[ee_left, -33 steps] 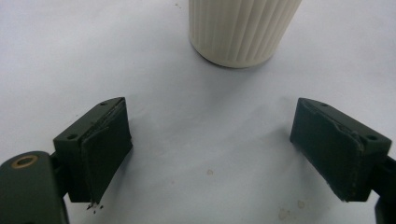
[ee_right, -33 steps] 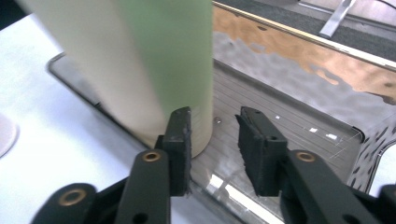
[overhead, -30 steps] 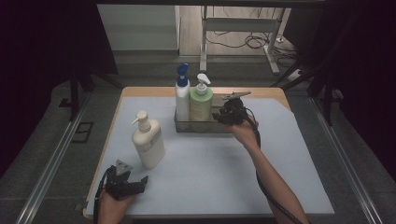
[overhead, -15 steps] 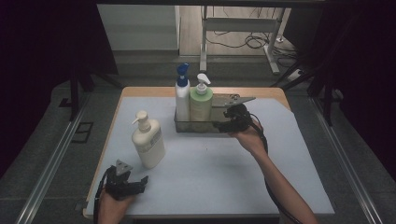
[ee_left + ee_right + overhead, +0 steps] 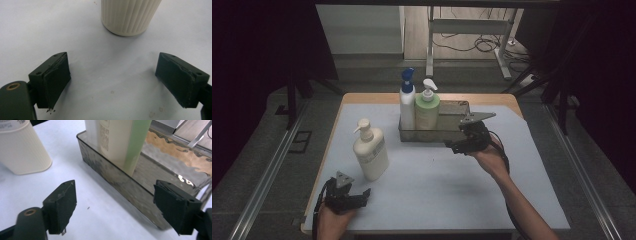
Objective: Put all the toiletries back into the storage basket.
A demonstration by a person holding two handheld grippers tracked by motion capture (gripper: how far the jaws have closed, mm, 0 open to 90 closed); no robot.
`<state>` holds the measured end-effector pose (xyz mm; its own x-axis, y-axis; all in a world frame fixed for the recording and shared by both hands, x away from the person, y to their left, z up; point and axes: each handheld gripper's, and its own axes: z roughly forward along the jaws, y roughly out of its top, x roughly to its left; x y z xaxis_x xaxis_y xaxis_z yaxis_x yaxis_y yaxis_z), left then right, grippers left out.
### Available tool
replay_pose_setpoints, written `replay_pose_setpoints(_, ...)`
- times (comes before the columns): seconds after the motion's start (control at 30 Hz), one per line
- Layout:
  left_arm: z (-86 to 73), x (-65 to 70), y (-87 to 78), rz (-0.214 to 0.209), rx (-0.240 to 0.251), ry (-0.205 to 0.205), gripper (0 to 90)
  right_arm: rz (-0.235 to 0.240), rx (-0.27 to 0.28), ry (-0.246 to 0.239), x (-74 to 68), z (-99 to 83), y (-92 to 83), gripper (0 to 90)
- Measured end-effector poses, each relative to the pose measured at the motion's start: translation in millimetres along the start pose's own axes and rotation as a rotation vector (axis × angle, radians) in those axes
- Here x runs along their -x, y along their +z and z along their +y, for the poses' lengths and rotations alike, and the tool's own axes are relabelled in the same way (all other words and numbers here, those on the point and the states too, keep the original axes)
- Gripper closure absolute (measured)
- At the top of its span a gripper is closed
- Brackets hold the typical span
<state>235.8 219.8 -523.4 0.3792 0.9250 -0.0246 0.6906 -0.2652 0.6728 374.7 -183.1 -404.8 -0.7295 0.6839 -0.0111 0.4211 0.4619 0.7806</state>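
My right jaws stand wide with nothing between them; they have just been opening as the right gripper (image 5: 458, 145) sits at the near wall of the tray (image 5: 117, 182). My left jaws are spread wide too, empty, on the left gripper (image 5: 349, 197) low on the desk (image 5: 437, 185). The tray already carries the green bottle (image 5: 427, 110) and the blue-capped bottle (image 5: 407, 102), standing upright side by side at its left end. The cream bottle (image 5: 370, 152) stands upright on the desk outside the tray, to the tray's left and nearer to me, so I judge it goes in next. To do that well I would bring the left jaws level onto its ribbed body, low enough that it does not tip, squeeze across the narrow sides, and lift straight before carrying it over the tray's wall into the free right part. In the left gripper view its base (image 5: 130, 17) stands just ahead of the left jaws, centred between them, not touching.
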Motion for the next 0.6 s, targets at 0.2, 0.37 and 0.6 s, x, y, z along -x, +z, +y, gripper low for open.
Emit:
replay_pose_setpoints(0.2,0.0,0.2,0.0,0.0,-0.001,-0.003,12.0,-0.008,-0.006,-0.016,-1.1,-10.6,-14.1,13.7)
replay_pose_setpoints(0.37,0.0,0.0,0.0,0.001,0.0,0.0,11.9,-0.012,-0.019,-0.03,-2.6,-21.0,-24.1,12.8)
replay_pose_setpoints(0.6,-0.2,0.2,0.0,0.001,0.002,-0.001,11.9,-0.002,-0.027,-0.03,-5.4,-35.7,-36.5,6.9)
